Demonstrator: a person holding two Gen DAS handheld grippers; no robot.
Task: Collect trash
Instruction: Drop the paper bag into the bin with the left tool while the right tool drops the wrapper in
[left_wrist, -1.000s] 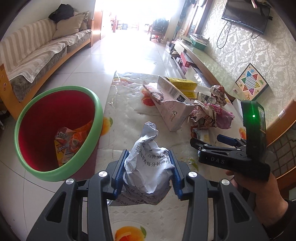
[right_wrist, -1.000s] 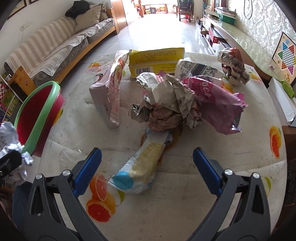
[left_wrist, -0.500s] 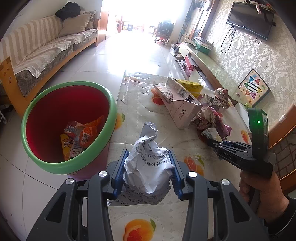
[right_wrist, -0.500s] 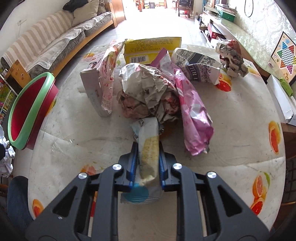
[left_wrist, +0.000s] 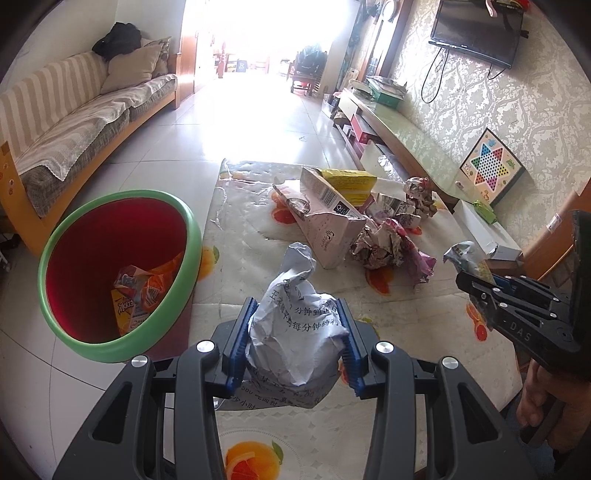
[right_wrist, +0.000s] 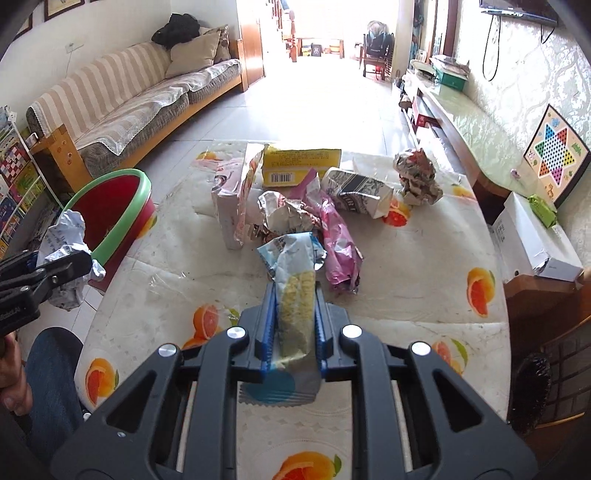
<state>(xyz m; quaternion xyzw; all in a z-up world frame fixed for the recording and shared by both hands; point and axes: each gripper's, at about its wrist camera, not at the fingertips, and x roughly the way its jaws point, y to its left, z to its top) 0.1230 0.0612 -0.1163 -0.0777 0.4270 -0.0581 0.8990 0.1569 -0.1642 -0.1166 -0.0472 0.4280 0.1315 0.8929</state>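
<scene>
The table (right_wrist: 424, 280) wears a clear-covered cloth printed with orange slices. On it lie a pink-white carton (right_wrist: 231, 206), a yellow box (right_wrist: 301, 166), a patterned carton (right_wrist: 356, 192), a crumpled wad (right_wrist: 417, 177), crumpled paper (right_wrist: 284, 216) and a pink wrapper (right_wrist: 338, 247). Beside the table, a bin (left_wrist: 110, 273) stands on the tiled floor (left_wrist: 229, 129).

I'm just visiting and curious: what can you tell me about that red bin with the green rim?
The red bin is a round, plastic-looking tub with a thick green rim and a deep red inside. It stands open, without a lid, on the tiled floor right beside the table's edge, between table and sofa. It is far from full: a few crumpled orange and yellow snack wrappers lie at its bottom. Neither gripper touches it.
</scene>
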